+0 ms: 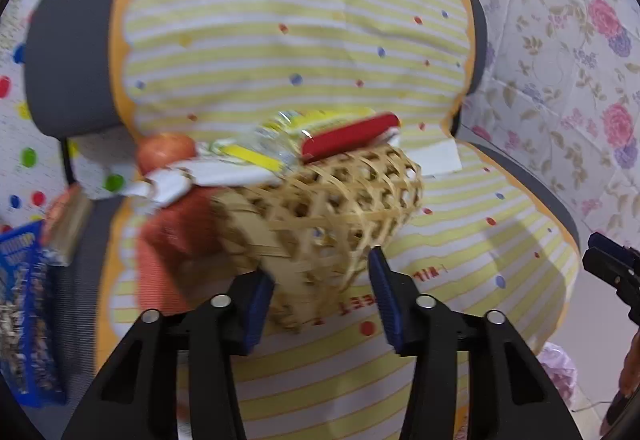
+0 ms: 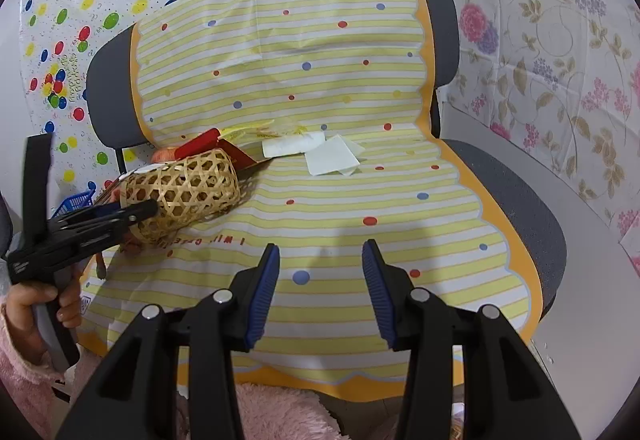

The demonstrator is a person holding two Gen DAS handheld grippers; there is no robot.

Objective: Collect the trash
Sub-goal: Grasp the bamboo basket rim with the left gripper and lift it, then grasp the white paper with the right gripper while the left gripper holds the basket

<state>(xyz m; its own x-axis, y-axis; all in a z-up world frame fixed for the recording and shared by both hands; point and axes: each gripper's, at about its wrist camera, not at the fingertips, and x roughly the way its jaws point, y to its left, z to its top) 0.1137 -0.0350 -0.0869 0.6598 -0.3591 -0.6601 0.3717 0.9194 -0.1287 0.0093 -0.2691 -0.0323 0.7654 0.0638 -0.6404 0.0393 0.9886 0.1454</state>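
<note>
A woven bamboo basket (image 1: 320, 208) (image 2: 188, 188) leans tilted on the chair seat, covered by a yellow striped sheet (image 2: 340, 200). Its mouth holds a red packet (image 1: 348, 136), yellow wrappers (image 1: 256, 156) and white paper (image 1: 176, 180), with a round orange fruit (image 1: 164, 148) behind. My left gripper (image 1: 320, 264) (image 2: 140, 212) has the basket's lower end between its blue pads, which press its sides. Two white paper scraps (image 2: 332, 156) lie at the back of the seat. My right gripper (image 2: 320, 246) hangs open over the bare front of the seat, holding nothing.
A blue plastic crate (image 1: 24, 300) (image 2: 76, 202) stands left of the chair. An orange-red thing (image 1: 172, 240) lies blurred beside the basket. A pinkish plastic bag (image 1: 560, 364) is on the floor at right. Patterned sheets cover the walls behind. A hand (image 2: 36, 300) in a pink sleeve holds the left tool.
</note>
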